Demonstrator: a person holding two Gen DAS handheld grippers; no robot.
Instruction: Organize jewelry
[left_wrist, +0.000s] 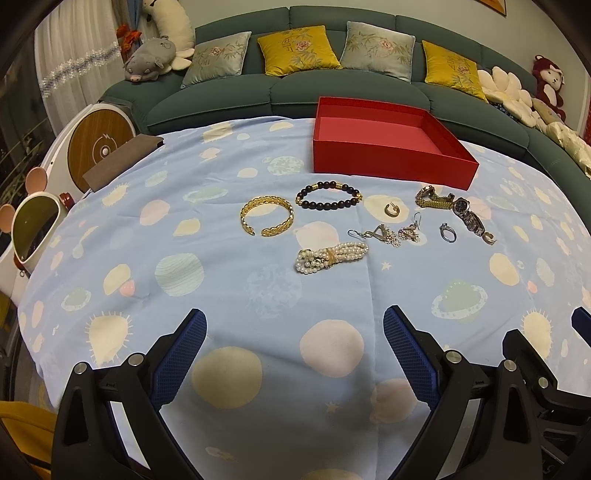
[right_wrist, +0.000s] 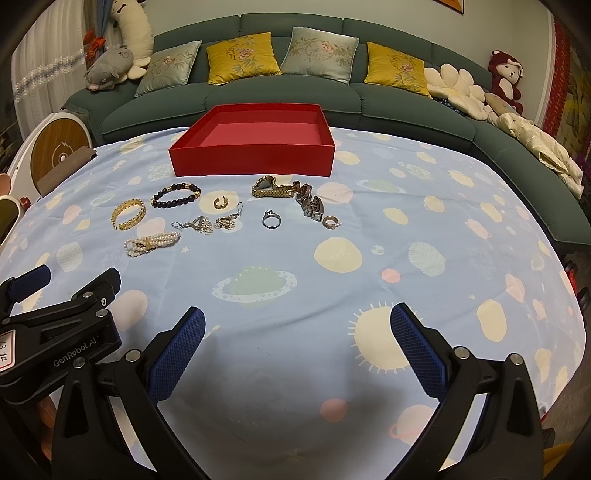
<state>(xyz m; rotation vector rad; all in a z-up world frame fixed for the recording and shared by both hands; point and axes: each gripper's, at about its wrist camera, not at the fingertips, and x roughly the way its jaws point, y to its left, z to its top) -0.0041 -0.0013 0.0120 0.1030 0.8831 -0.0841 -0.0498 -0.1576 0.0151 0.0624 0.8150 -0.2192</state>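
An empty red box stands at the far side of the table. In front of it lie a gold cuff, a dark bead bracelet, a pearl bracelet, earrings, a silver ring, a gold watch and a silver watch. My left gripper and right gripper both hover open near the front, well short of the jewelry.
The table wears a light blue planet-print cloth. A green sofa with cushions and plush toys runs behind it. A round wooden-faced appliance stands at the left. The left gripper's body shows in the right wrist view.
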